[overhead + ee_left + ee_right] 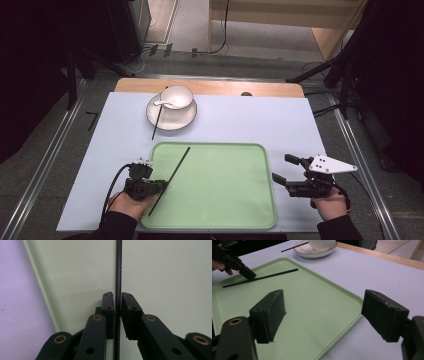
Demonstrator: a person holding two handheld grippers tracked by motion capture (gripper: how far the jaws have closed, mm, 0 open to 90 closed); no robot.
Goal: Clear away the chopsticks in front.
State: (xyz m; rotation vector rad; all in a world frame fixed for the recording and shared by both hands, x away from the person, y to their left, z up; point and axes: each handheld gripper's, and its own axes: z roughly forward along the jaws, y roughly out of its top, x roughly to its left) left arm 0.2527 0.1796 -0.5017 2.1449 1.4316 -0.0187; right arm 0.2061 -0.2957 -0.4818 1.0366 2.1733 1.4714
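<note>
The left tongs [161, 186] are reaching over the left rim of the green tray [235, 200], and a black chopstick [172, 177] is lying between their jaws. In the left gripper view the chopstick [118, 277] is running straight up the middle, between the two pads. A thin gap is showing on each side of it, so the pads are not pressing on it; the left tongs are released, only slightly apart. The chopstick is resting on the tray floor, sloping from near the person's side up toward the far side, and it is passing out beyond the tongs in both directions.

Well to the right, across the whole tray, the right tongs [285, 169] are hovering just beside the right rim of the tray. Their jaws are standing wide apart and are holding nothing. In the right gripper view the tray [312, 315] is lying beyond these jaws, and the chopstick [269, 277] is far from them, at the other tongs [249, 275].

Beyond the left tongs, on the far part of the table [250, 120], a white plate [171, 116] is carrying a white bowl [176, 97] with a white spoon [162, 104] inside, and a second chopstick [157, 120] is leaning across the plate. The table is covered by a pale lilac sheet with a wooden edge at the far side. Around it the room is dark, with a grey floor, black stands and cables.
</note>
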